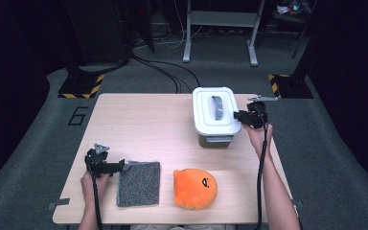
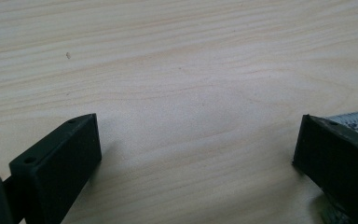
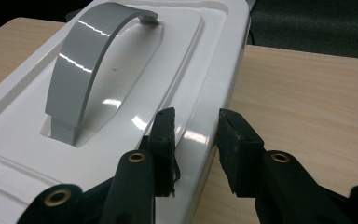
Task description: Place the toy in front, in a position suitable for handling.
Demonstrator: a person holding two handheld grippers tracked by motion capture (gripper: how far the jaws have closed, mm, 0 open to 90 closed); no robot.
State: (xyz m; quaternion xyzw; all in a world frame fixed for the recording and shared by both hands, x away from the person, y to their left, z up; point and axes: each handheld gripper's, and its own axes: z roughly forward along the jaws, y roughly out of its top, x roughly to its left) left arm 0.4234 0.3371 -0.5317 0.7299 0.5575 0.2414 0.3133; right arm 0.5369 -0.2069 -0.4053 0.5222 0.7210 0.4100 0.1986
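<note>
My right gripper point(image 3: 195, 140) sits at the right-hand edge of the white lid point(image 3: 121, 121) on the storage box point(image 1: 214, 139). Its jaws are drawn close, one on top of the lid and one outside the rim, with the rim between them; I cannot tell for certain that both pads press on it. The lid lies flat on the box, and its grey handle point(image 3: 86, 65) arches upright.

My left gripper point(image 2: 196, 158) rests low over the wooden table point(image 2: 177, 74) with its jaws spread wide and nothing between them. One jaw stands at the corner of the grey cloth point(image 1: 139, 183).

In the high view the box stands at the far right of the table. The cloth lies near the front edge, and an orange plush toy point(image 1: 195, 188) lies just beside it.
</note>
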